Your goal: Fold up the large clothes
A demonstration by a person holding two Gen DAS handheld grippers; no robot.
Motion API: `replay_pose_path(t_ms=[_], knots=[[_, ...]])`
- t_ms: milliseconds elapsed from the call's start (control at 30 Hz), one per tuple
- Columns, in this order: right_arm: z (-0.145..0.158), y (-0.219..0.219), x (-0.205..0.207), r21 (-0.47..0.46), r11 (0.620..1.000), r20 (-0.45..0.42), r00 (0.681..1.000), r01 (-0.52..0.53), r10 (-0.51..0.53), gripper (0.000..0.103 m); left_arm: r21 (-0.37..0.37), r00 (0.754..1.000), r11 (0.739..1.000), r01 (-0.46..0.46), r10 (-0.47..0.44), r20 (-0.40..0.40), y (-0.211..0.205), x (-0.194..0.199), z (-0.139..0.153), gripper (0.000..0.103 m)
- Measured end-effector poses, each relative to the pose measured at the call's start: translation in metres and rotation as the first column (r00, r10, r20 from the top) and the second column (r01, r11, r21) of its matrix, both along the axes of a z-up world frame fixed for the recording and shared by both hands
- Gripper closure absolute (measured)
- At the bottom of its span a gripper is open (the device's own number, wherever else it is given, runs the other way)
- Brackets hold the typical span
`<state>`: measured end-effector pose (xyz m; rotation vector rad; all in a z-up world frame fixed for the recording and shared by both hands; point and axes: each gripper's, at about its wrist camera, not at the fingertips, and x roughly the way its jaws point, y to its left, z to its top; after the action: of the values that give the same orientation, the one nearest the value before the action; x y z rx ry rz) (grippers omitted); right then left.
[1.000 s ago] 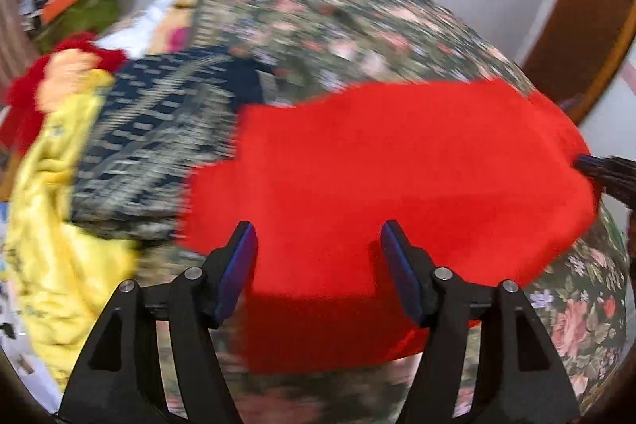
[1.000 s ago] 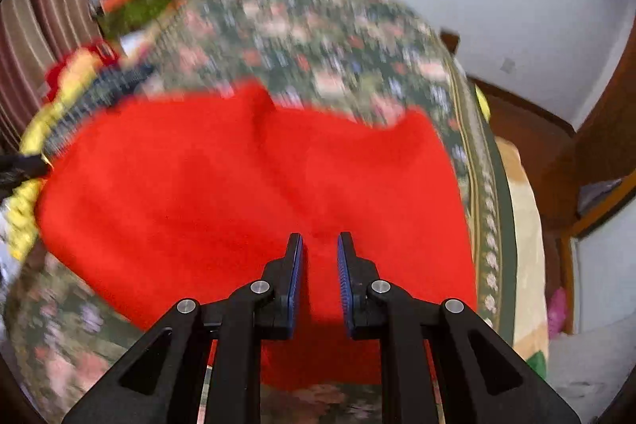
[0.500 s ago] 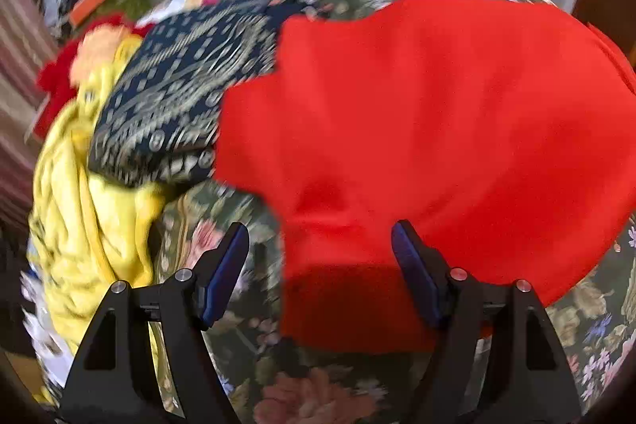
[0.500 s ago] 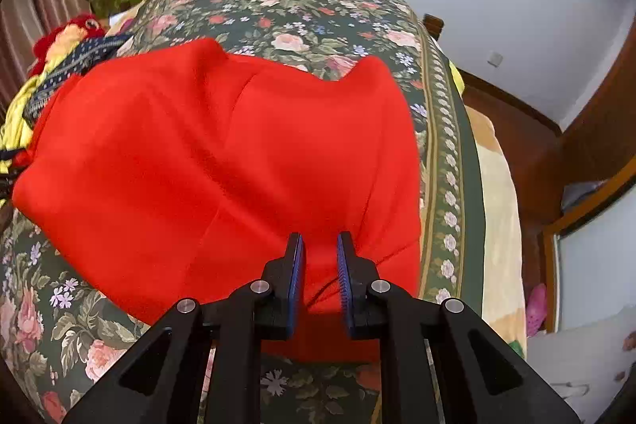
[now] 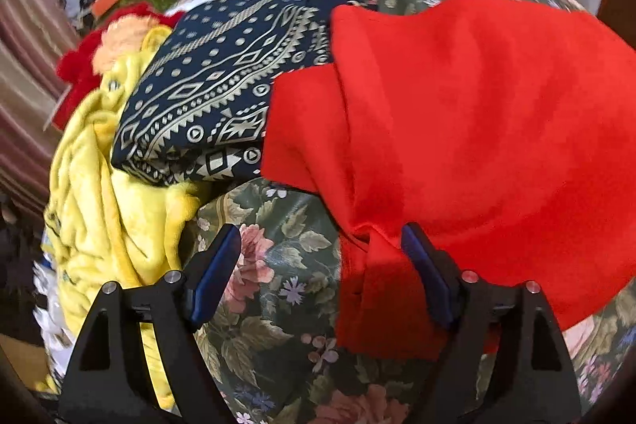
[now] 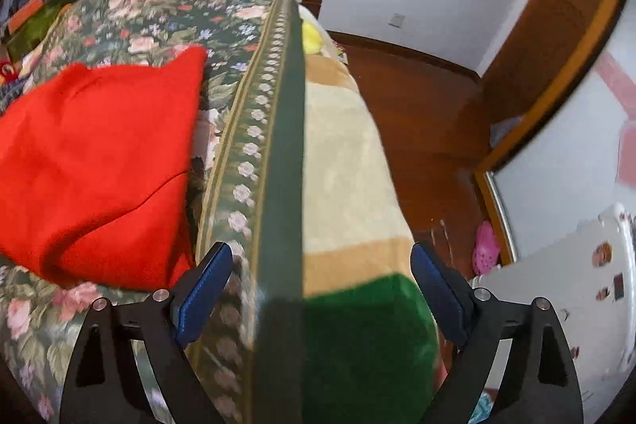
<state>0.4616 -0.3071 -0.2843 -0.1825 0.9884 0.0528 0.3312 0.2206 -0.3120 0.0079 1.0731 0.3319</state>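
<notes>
A large red garment (image 5: 477,130) lies folded on the floral bedspread (image 5: 286,265); it also shows at the left of the right wrist view (image 6: 99,153). My left gripper (image 5: 322,273) is open, low over the bedspread at the garment's near left corner, with a red fold bunched against the right finger (image 5: 425,277). My right gripper (image 6: 322,289) is open and empty, off the garment's right side, over the bed's edge.
A dark blue patterned cloth (image 5: 222,86), a yellow blanket (image 5: 107,209) and red fuzzy fabric (image 5: 79,66) are piled left of the garment. The bed's right edge shows a beige and green blanket (image 6: 349,185), then a wooden floor (image 6: 429,114) and white appliance (image 6: 576,285).
My right gripper has let go of the red garment, opened wide and swung right to the bed's edge. My left gripper stayed open and shifted left and closer to the garment's corner.
</notes>
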Motion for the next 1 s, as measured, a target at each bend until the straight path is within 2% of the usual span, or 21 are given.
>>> replay_pose_path(t_ms=[133,233,333,433,500,633,733,800,833,933,1000], knots=[[0.016,0.013,-0.015,0.174,0.982,0.004,0.998,-0.07,0.07,0.013,-0.036,0.999,0.999,-0.031,0.032,0.009,0.003,-0.004,0.006,0.02],[0.009,0.046,-0.019,0.209,0.966,-0.022,0.987,-0.152,0.16,0.013,-0.062,0.999,0.998,-0.028,0.029,0.018,0.0,-0.011,0.013,0.021],[-0.011,0.08,-0.015,0.148,0.968,-0.058,0.975,-0.202,0.212,0.013,-0.082,0.999,0.996,-0.028,0.031,0.033,-0.003,-0.024,0.024,0.021],[-0.024,0.094,-0.009,0.072,0.978,-0.068,0.977,-0.198,0.203,0.013,-0.178,0.997,0.984,-0.019,0.03,0.064,-0.003,-0.043,0.036,0.021],[-0.024,0.085,-0.003,0.093,0.983,-0.07,0.984,-0.159,0.166,0.013,-0.24,0.996,0.971,-0.018,0.038,0.077,-0.003,-0.055,0.041,0.021],[-0.023,0.061,0.004,0.024,0.995,-0.051,0.994,-0.093,0.094,0.013,-0.34,0.995,0.94,-0.022,0.054,0.085,-0.007,-0.073,0.045,0.021],[-0.02,0.051,0.0,0.028,0.996,-0.059,0.994,-0.085,0.087,0.013,-0.434,0.994,0.9,-0.028,0.073,0.086,-0.012,-0.082,0.042,0.021],[-0.012,0.052,-0.005,0.008,0.996,-0.039,0.995,-0.09,0.09,0.013,-0.514,0.992,0.857,-0.03,0.089,0.09,-0.016,-0.085,0.039,0.021],[-0.007,0.053,-0.009,0.003,0.996,-0.025,0.995,-0.095,0.095,0.013,-0.559,0.991,0.829,-0.026,0.095,0.095,-0.019,-0.085,0.037,0.021],[0.01,0.055,-0.017,0.027,0.993,0.004,0.994,-0.113,0.113,0.013,-0.696,0.989,0.717,-0.022,0.117,0.09,-0.022,-0.078,0.027,0.021],[0.024,0.056,-0.021,0.071,0.989,0.029,0.991,-0.129,0.127,0.013,-0.738,0.988,0.674,-0.028,0.13,0.082,-0.023,-0.07,0.021,0.021]])
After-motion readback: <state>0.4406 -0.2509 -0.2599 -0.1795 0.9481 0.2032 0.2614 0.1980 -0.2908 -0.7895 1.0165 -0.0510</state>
